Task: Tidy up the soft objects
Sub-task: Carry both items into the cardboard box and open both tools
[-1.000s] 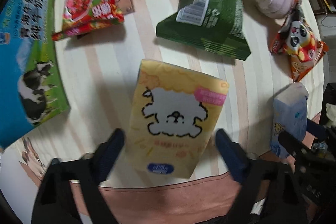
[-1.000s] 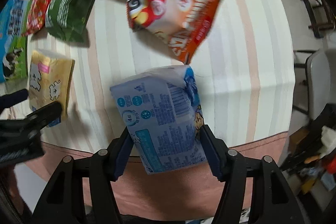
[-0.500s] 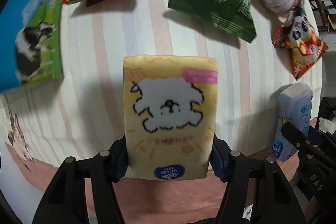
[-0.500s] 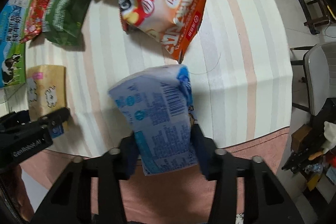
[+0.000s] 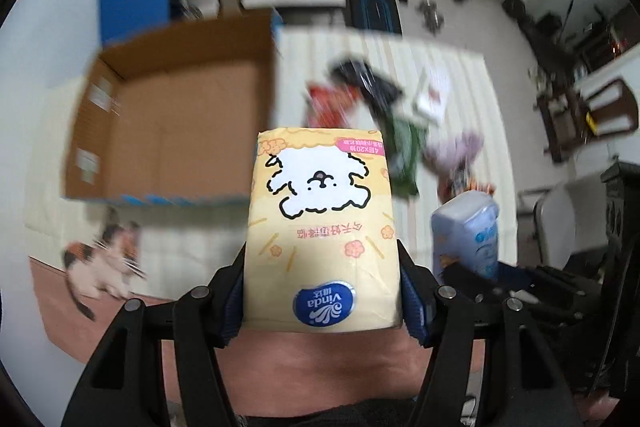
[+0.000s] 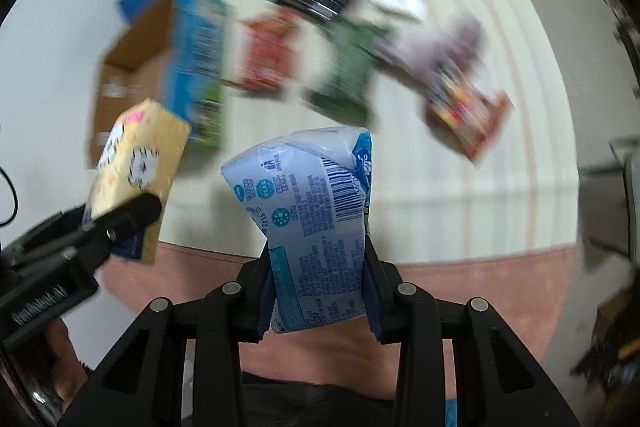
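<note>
Both wrist views face forward, close, sharing striped table [image 5: 460,75].

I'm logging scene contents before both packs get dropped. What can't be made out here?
- Cardboard box floor: left wrist view, near part hidden by its front wall.
- Snack bags: motion-blurred in both views, labels unreadable.
- Yellow tissue pack sides: covered by left gripper fingers.
- Blue tissue pack: front faces away from right wrist view.

We count two tissue packs: one yellow tissue pack [image 5: 322,227] and one pale blue tissue pack [image 6: 316,219]. There is one open cardboard box [image 5: 172,123]. On the striped cloth we count four snack bags: one red [image 6: 268,57], one green [image 6: 344,75], one black [image 6: 316,1] and one orange [image 6: 466,107]. There is one lilac plush item [image 6: 436,45], perhaps a soft toy, though blur hides its shape.
</note>
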`<state>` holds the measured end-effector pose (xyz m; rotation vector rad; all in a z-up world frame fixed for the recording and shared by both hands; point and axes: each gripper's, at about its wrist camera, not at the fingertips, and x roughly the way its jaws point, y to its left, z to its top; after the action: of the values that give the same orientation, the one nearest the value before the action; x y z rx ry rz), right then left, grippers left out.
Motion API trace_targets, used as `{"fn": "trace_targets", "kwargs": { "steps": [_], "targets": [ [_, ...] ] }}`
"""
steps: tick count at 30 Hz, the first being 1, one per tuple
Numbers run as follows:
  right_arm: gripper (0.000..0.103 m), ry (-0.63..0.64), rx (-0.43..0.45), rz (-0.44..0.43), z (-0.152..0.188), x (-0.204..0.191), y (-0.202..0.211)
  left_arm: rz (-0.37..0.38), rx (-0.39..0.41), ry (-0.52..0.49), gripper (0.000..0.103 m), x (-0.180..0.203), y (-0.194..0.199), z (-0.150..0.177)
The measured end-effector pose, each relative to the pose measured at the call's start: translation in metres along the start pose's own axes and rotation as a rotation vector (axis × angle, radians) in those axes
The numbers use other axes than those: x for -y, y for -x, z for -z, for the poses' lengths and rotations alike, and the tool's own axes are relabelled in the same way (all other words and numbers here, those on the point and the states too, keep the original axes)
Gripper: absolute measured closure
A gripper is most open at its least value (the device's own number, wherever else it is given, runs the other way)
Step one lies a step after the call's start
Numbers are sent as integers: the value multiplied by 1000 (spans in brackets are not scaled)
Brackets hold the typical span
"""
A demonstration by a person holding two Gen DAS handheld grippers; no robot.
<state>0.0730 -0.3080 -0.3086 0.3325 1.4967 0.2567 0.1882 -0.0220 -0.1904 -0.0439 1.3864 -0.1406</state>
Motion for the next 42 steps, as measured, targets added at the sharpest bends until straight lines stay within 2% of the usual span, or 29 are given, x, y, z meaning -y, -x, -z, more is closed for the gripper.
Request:
{"fn": "trace_targets", "kwargs": {
  "steps": [1, 4, 6, 10, 11, 14, 17, 24, 31, 36, 38, 39, 40, 42],
  "targets": [
    [64, 38, 21, -22, -3, -18, 11, -3, 20, 11, 42, -14, 14, -8],
    [64, 105, 58, -60, -47, -91, 42, -40, 56, 40, 42, -48, 12, -39],
    [64, 122, 72, -66, -77, -133, 32, -53, 55, 64, 42, -76, 0, -57],
    [64, 136, 56, -52, -143, -201, -33, -27, -8, 119, 42, -136, -28, -95],
    [64, 130, 47, -39, -172, -235, -48, -19, -29, 122, 42, -150, -39, -104],
    [64, 114, 2, 4, -213, -275, -95, -18, -90, 128, 42, -180, -75, -126],
    [64, 89, -46, 44, -257, -309, -146, 29, -157, 146, 42, -206, -112, -142],
    [64, 82, -105, 145, -295, -320, -227, 86, -256, 109, 42, -225, -176, -164],
    [64, 65, -117, 182, -314, -315, -250, 109, -285, 86, 42, -227, -205, -177],
    [58, 54, -115, 173, -324, -313, -257, 48, -279, 65, 39, -226, -203, -184],
    [46, 56, -116, 184, -323, -314, -257, 20, -274, 56, 25, -226, -201, -185],
    [30, 57, -119, 182, -325, -313, -261, 6, -273, 52, 15, -228, -200, -184],
    [14, 49, -128, 166, -323, -312, -260, -3, -273, 47, 12, -228, -199, -183],
    [11, 56, -134, 171, -317, -318, -255, -8, -262, 58, 11, -231, -197, -183]
  ]
}}
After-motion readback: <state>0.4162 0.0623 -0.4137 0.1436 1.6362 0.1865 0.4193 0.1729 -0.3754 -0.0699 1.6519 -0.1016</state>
